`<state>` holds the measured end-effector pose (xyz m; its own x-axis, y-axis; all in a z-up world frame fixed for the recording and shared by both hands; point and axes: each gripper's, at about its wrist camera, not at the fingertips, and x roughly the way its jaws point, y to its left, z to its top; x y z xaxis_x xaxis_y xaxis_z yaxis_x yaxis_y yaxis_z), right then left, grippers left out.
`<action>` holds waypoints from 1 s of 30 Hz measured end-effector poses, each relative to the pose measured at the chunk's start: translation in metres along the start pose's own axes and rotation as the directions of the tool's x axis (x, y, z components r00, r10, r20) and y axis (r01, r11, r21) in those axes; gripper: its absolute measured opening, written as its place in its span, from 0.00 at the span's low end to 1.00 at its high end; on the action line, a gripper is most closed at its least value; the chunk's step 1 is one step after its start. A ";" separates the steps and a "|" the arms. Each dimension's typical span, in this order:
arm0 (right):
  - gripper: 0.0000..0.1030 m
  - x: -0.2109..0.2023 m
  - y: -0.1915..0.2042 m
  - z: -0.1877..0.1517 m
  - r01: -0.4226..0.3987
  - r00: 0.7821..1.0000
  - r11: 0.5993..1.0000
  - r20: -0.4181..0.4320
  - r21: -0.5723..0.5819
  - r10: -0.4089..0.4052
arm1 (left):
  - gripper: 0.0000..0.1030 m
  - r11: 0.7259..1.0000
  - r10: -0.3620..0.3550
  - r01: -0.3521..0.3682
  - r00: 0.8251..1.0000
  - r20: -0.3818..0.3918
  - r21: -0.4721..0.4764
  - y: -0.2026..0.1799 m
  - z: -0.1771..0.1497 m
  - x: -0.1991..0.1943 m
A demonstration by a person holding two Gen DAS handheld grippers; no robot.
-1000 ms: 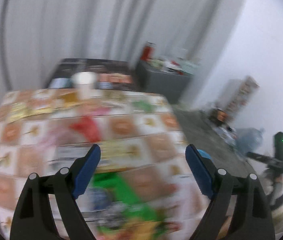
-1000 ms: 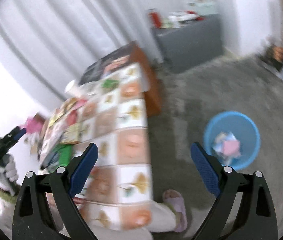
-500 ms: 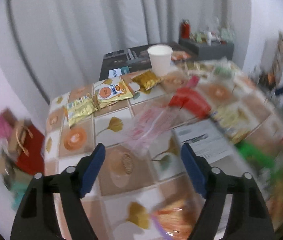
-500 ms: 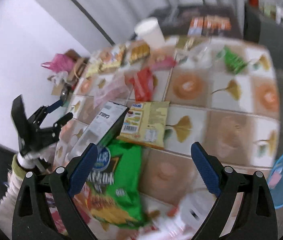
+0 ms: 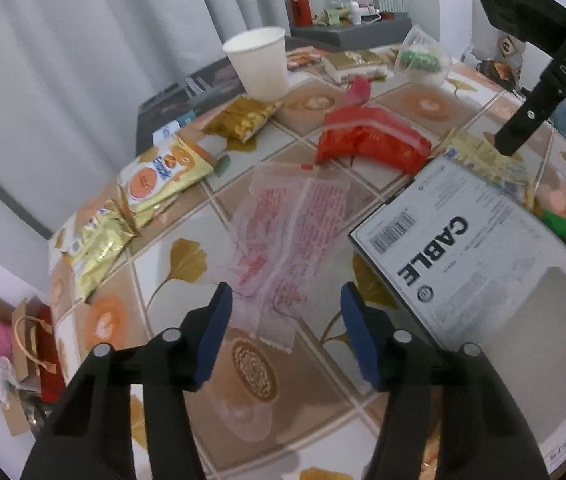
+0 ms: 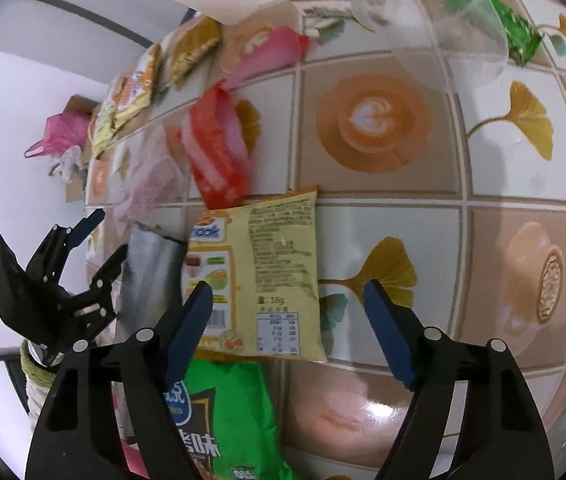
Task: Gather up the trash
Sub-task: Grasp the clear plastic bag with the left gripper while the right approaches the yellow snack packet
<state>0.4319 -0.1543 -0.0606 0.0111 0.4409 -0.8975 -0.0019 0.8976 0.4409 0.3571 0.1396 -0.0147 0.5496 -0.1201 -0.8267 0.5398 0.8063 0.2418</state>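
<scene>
Left wrist view: a clear pink-printed wrapper (image 5: 291,236) lies flat on the tiled counter (image 5: 187,264), its near end between the blue pads of the left tool (image 5: 285,300), whose jaws are closing at about half width, with no pad seen pressing it. Just right of it lies a white box marked CABLE (image 5: 479,264), its corner close to the right pad. Beyond the wrapper sit a red packet (image 5: 371,140), a gold packet (image 5: 243,118) touching a white paper cup (image 5: 261,62), and two yellow snack packets (image 5: 163,172) along the counter's left edge. Bare tile shows left of the wrapper.

In the right wrist view, the right tool (image 6: 287,296) hovers with fairly wide jaws, closing, over a yellow snack bag (image 6: 267,272); the bag's lower part lies between the pads, no contact visible. A green chip bag (image 6: 227,408) overlaps its near edge, the box its left. A clear plastic cup (image 6: 435,16) lies tipped at the far side. Right of the bag the counter is bare tile.
</scene>
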 end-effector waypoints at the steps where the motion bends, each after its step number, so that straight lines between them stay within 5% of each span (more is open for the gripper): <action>1: 0.68 0.001 -0.001 0.000 0.000 1.000 1.000 -0.001 0.001 0.000 | 0.47 1.000 -0.006 0.006 1.000 -0.003 -0.002 0.001 0.000 0.002; 12: 0.46 0.006 0.020 -0.005 0.110 0.994 0.988 0.008 -0.105 -0.110 | 0.26 0.999 -0.013 0.012 0.999 -0.030 -0.032 0.009 -0.001 0.013; 19: 0.05 0.007 0.019 -0.011 0.207 0.978 0.967 0.042 -0.150 -0.203 | 0.17 0.997 0.000 -0.002 1.000 -0.019 -0.077 0.015 -0.002 0.013; 30: 0.00 -0.019 -0.006 -0.020 0.140 0.987 0.984 0.102 -0.114 -0.128 | 0.14 0.990 0.021 -0.012 0.998 0.059 -0.144 0.023 0.008 -0.018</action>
<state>0.4117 -0.1679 -0.0467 0.1129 0.3194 -0.9409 -0.1144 0.9448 0.3070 0.3646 0.1561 0.0096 0.5974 -0.1371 -0.7901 0.4357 0.8826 0.1763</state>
